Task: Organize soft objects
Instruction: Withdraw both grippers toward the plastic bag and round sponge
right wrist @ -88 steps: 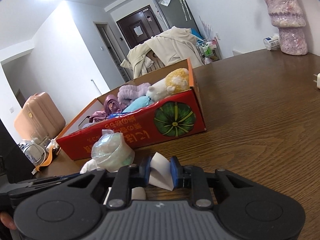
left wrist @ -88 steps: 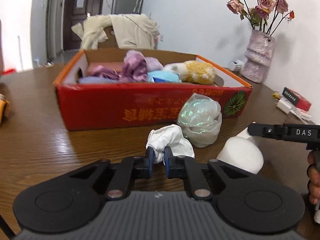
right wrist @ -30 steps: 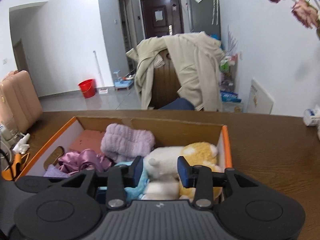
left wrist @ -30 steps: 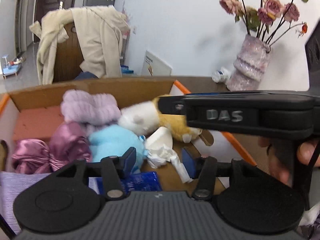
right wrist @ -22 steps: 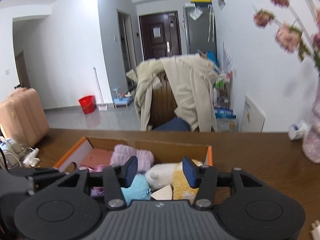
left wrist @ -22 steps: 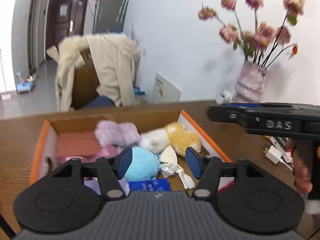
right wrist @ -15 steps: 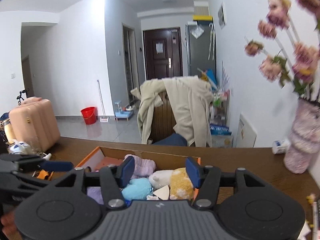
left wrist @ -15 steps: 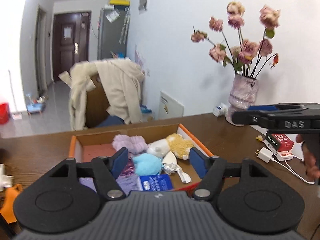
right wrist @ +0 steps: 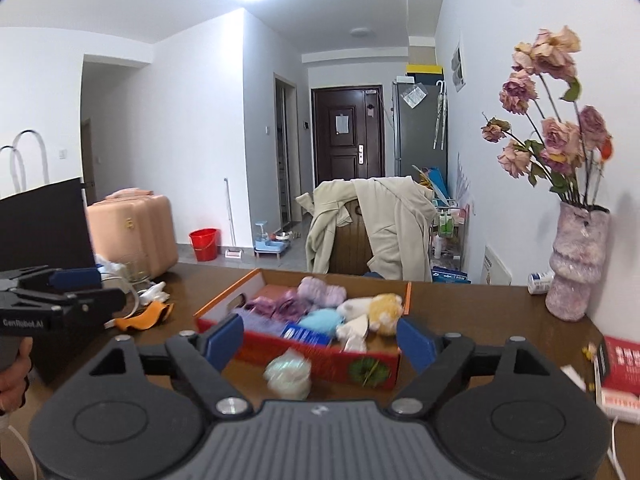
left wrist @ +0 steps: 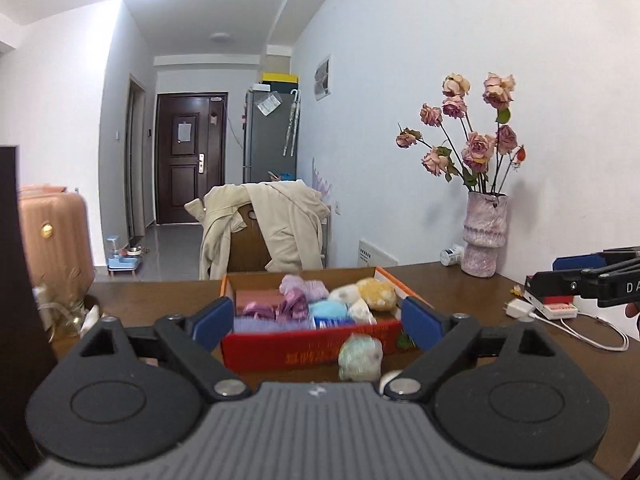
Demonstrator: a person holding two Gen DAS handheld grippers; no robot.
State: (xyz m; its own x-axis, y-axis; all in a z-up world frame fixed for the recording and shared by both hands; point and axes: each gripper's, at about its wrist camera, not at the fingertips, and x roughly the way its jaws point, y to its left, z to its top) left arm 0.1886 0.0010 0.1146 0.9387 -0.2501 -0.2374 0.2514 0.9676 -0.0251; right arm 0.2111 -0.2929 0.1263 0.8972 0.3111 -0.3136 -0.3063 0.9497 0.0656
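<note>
A: Brown wooden table [left wrist: 472, 280], hallway behind. I hold the left gripper [left wrist: 318, 322] and right gripper [right wrist: 320, 340] high, fingers spread wide, grasping nothing.

B: The soft things?

A: Mostly in the red cardboard box [left wrist: 280, 350] at twelve o'clock. The iridescent plastic bundle [left wrist: 359, 358] sits outside its front wall, likely next.

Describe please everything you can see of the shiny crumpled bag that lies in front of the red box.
The shiny bag is a crumpled ball of thin, iridescent pale-green film, apparently plastic. It sits on the wooden table, just in front of the red cardboard box, outside it. Whether it touches the box is unclear. No gripper holds it.
</note>
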